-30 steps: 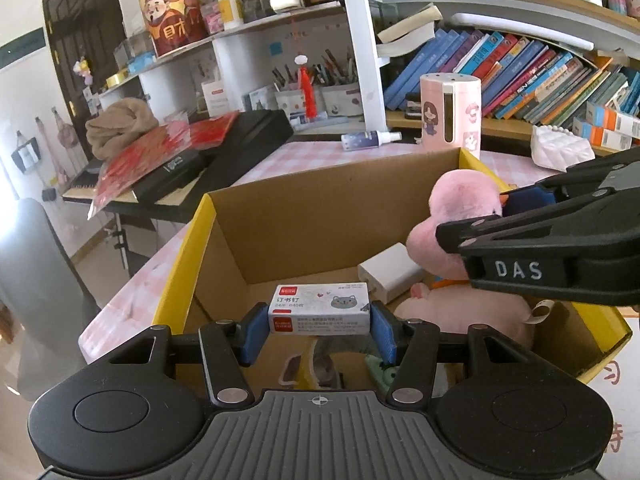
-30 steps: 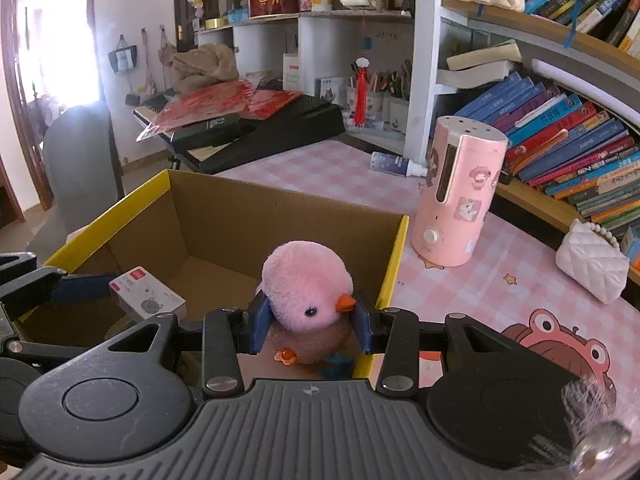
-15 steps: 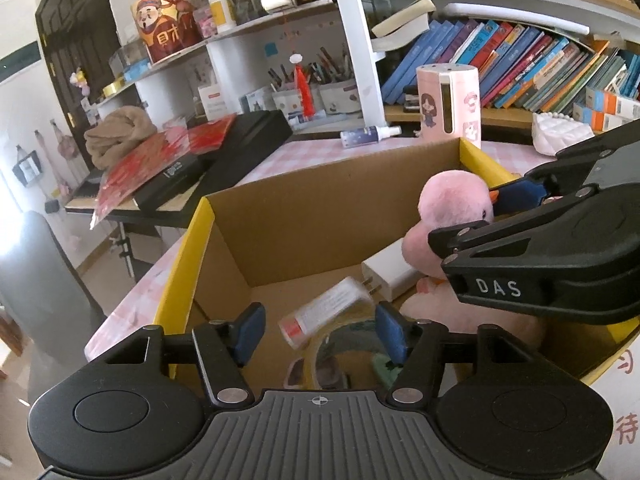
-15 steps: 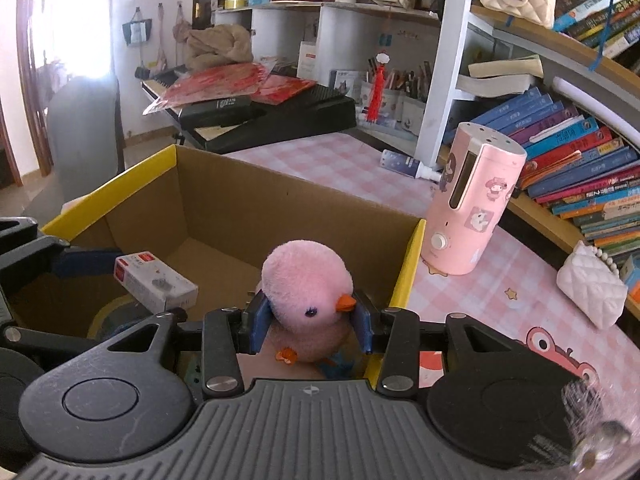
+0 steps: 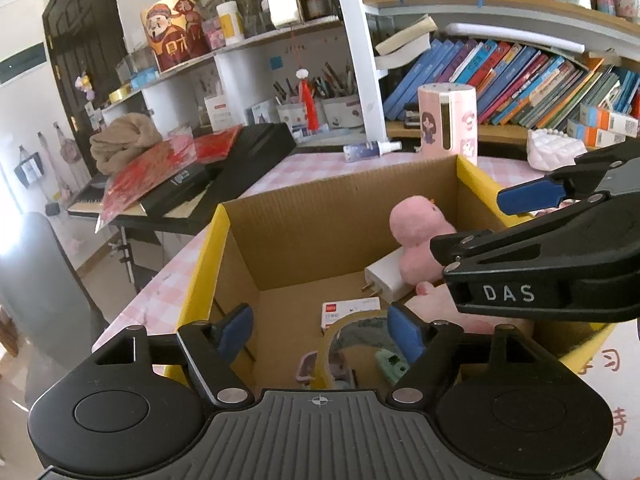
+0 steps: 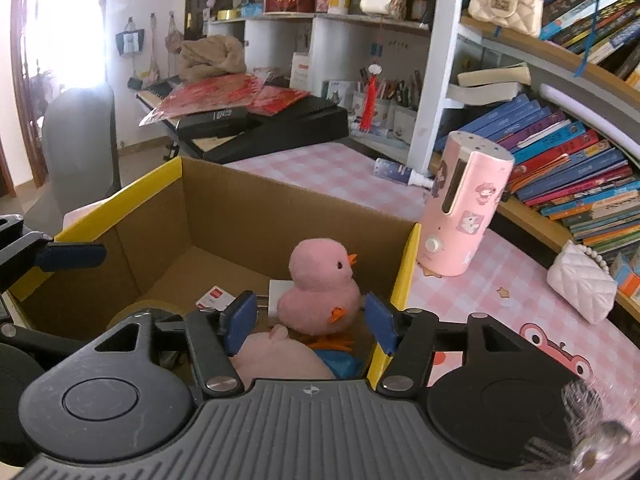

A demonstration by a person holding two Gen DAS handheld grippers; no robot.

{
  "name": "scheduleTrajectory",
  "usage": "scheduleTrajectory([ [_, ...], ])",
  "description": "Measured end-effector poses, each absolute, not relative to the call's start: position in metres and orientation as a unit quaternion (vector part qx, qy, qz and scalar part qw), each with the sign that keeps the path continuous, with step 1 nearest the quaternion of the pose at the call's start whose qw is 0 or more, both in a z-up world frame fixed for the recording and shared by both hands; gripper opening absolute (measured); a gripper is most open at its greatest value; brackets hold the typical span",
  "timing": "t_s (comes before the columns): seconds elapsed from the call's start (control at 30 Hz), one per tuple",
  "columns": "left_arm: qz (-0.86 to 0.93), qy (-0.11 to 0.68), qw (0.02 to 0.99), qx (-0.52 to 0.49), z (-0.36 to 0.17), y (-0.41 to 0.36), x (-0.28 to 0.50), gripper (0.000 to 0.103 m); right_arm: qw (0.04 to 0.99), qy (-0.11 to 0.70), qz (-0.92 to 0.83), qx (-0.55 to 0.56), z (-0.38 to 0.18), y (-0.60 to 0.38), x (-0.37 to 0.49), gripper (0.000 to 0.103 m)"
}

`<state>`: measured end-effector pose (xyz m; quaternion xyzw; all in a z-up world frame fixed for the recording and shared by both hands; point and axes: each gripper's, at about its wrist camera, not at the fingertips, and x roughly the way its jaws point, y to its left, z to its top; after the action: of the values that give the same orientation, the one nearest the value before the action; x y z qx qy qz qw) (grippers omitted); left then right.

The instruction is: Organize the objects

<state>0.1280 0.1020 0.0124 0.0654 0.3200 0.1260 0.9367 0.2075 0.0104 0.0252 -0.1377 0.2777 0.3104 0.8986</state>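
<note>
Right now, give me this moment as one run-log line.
left claw: open, empty | right claw: open, empty | staple box: on box floor | pink chick: in cardboard box, released

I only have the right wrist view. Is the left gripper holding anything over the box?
Observer: No. The left wrist view shows the left gripper open, with nothing between its fingers.
Operator: I see just a corner of the small red-and-white box. Where is it?
Observer: It lies flat on the floor of the cardboard box, next to the white charger.
Operator: What is nearer the left gripper?
Observer: A tape roll stands below the fingers, with a mint-green item beside it.
</note>
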Motion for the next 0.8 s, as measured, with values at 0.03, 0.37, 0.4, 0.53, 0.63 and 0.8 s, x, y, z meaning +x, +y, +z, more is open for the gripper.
scheduleTrajectory([
  [0.03, 0.125, 0.316, 0.938, 0.064, 0.014, 0.102, 0.125, 0.080, 0.901, 0.275, 0.306, -0.134, 0.027, 0.009, 0.205, 0.059],
  [0.37, 0.115, 0.289, 0.949, 0.042, 0.029, 0.106, 0.092, 0.083, 0.928, 0.247, 0.259, -0.101, 0.050, -0.009, 0.166, 0.062],
  [0.4, 0.113, 0.289, 0.950, 0.041, 0.029, 0.107, 0.088, 0.083, 0.930, 0.246, 0.253, -0.099, 0.051, -0.011, 0.161, 0.063],
  [0.53, 0.105, 0.287, 0.951, 0.039, 0.030, 0.108, 0.072, 0.083, 0.938, 0.243, 0.229, -0.090, 0.054, -0.019, 0.140, 0.065],
  [0.63, 0.104, 0.286, 0.952, 0.037, 0.030, 0.109, 0.058, 0.086, 0.944, 0.244, 0.206, -0.083, 0.053, -0.026, 0.124, 0.068],
  [0.8, 0.109, 0.290, 0.950, 0.035, 0.029, 0.110, 0.036, 0.088, 0.954, 0.247, 0.157, -0.072, 0.049, -0.038, 0.094, 0.079],
])
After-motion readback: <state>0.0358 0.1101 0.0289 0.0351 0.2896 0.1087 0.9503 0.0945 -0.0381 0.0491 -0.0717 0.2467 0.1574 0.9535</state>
